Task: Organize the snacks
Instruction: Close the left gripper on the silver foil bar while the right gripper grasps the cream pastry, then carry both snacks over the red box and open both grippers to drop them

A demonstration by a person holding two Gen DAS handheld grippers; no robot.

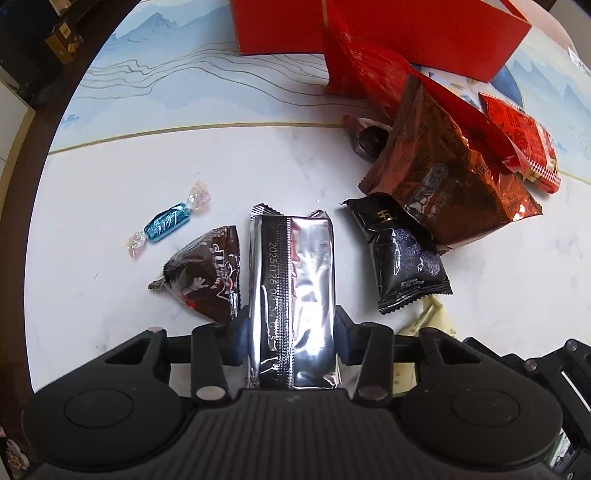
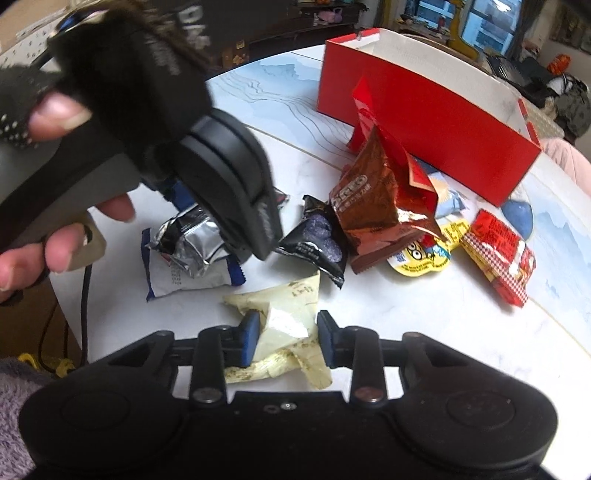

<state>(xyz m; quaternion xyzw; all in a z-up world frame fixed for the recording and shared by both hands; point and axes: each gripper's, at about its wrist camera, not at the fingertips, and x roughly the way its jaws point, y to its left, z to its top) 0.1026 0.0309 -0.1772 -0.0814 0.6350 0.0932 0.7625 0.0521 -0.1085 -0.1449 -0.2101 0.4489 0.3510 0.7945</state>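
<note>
Sitting clamped between left tongs (image 1: 291, 325), silver packet (image 1: 295, 291) points forward.

White marble-look table (image 1: 147, 166) under loose snack packets (image 1: 410, 254), blue candy (image 1: 168, 224), red box (image 2: 424, 107).

A white marble-look surface (image 1: 184, 158) printed with pale blue mountains and thin wavy lines carries everything. Beyond its rounded edge, a window (image 2: 491, 22) shows blue light, with dark cluttered furniture (image 2: 295, 18) beside it.
</note>
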